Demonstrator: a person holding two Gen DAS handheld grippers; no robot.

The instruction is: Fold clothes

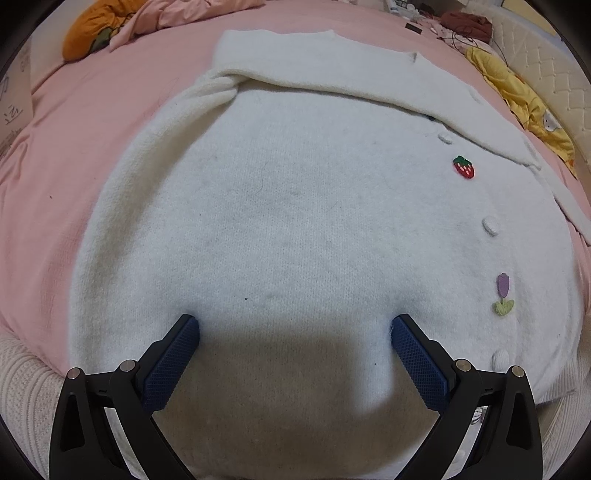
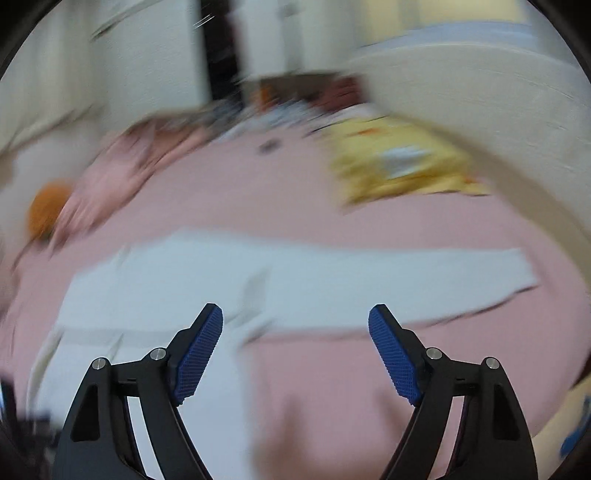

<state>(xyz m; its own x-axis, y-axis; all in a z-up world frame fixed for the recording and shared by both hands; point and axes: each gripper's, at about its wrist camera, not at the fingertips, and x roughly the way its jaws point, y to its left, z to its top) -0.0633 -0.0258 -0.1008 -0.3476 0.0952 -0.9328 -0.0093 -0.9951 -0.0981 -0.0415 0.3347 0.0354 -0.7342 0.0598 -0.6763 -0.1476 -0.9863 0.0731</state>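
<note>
A fluffy white cardigan (image 1: 295, 206) lies flat on the pink bed sheet (image 1: 66, 177), with white buttons, a strawberry patch (image 1: 464, 167) and a purple tulip patch (image 1: 503, 293) down its right side. One sleeve (image 1: 332, 70) is folded across its top. My left gripper (image 1: 295, 325) stands open over the cardigan's lower part, its blue pads wide apart and its tips at the fabric. The right wrist view is blurred: my right gripper (image 2: 295, 314) is open with nothing between its fingers, above the cardigan (image 2: 258, 280) and the pink sheet (image 2: 332, 369).
A yellow garment (image 1: 524, 99) lies at the bed's right edge beside a padded cream headboard (image 1: 546, 62). An orange cushion (image 1: 92, 29) and a crumpled pink cloth (image 1: 177, 14) sit at the far left. Dark clothing and small items (image 1: 465, 22) lie at the far right.
</note>
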